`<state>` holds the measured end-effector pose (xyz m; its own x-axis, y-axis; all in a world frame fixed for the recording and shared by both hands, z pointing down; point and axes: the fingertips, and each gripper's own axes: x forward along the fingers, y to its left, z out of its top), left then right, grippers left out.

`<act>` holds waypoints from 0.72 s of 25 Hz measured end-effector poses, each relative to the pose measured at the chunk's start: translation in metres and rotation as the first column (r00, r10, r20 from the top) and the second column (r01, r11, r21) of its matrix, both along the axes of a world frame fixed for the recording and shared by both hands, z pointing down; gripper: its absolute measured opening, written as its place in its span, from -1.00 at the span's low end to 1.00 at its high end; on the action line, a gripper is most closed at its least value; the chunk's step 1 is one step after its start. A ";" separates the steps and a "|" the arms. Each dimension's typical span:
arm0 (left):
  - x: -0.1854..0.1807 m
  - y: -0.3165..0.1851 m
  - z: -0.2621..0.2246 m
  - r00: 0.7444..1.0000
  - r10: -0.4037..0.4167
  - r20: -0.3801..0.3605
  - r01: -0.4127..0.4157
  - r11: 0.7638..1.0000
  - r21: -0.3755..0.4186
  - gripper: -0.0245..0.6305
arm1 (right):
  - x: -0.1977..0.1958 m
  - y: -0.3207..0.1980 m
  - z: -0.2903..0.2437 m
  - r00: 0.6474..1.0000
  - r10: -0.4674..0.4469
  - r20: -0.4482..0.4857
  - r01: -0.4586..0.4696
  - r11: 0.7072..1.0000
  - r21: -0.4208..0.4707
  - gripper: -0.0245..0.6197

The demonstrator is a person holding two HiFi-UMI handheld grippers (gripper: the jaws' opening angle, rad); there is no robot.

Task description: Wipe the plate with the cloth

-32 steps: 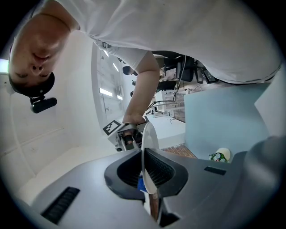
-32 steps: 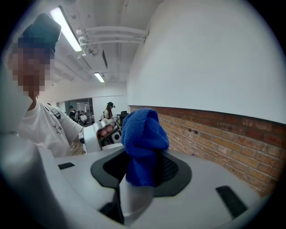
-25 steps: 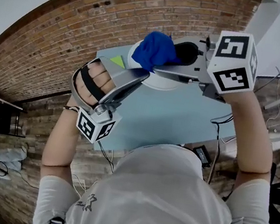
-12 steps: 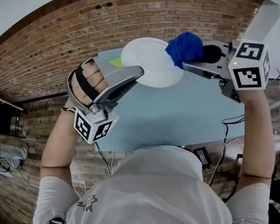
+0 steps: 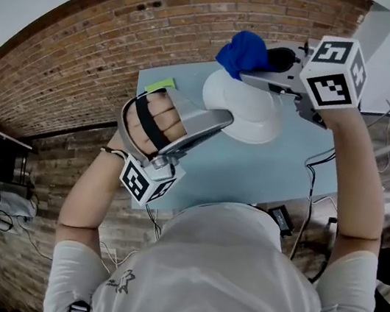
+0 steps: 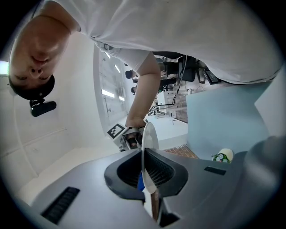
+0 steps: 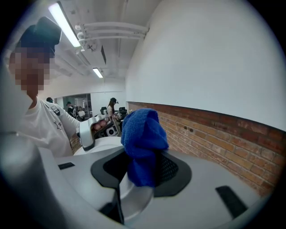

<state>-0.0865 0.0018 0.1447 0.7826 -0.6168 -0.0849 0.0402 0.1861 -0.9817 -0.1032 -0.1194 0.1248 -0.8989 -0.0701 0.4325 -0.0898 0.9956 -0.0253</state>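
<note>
My left gripper [image 5: 223, 116] is shut on the near rim of a white plate [image 5: 246, 110] and holds it in the air above the table. In the left gripper view the plate [image 6: 148, 142] stands edge-on between the jaws. A bunched blue cloth [image 5: 242, 51] sits at the plate's far upper-left rim, with my right gripper [image 5: 253, 71] shut on it. In the right gripper view the cloth [image 7: 143, 136] bulges out of the jaws, with the plate [image 7: 105, 144] and the left gripper [image 7: 87, 130] just beyond it. Whether cloth and plate touch is unclear.
A light blue table [image 5: 252, 170] lies below both grippers, with a small yellow-green item [image 5: 160, 84] at its far left corner. A brick wall [image 5: 85, 57] runs behind the table. A small roll with green print [image 6: 222, 155] rests on the table. People sit in the background.
The left gripper has carried the plate to the right. The cloth swung right across the plate, then back left and up to its upper-left rim.
</note>
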 end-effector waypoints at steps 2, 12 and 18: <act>0.004 -0.002 0.002 1.000 -0.005 0.005 0.005 1.000 -0.004 -0.87 | -0.009 0.016 -0.004 0.999 -0.053 -0.012 0.054 0.998 0.026 -0.45; -0.025 -0.024 -0.007 0.993 -0.100 -0.061 0.099 0.995 -0.020 -0.87 | -0.005 0.079 -0.018 0.984 -0.178 -0.016 0.179 0.976 0.121 -0.45; -0.043 -0.031 -0.012 0.986 -0.138 -0.099 0.134 0.990 -0.040 -0.87 | 0.024 0.064 -0.004 0.993 -0.120 -0.014 0.121 0.990 0.075 -0.45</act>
<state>-0.1292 -0.0292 0.1327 0.6797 -0.7205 -0.1374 -0.0370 0.1534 -0.9875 -0.0789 -0.0555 0.1209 -0.8986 0.0059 0.4388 0.0312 0.9982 0.0505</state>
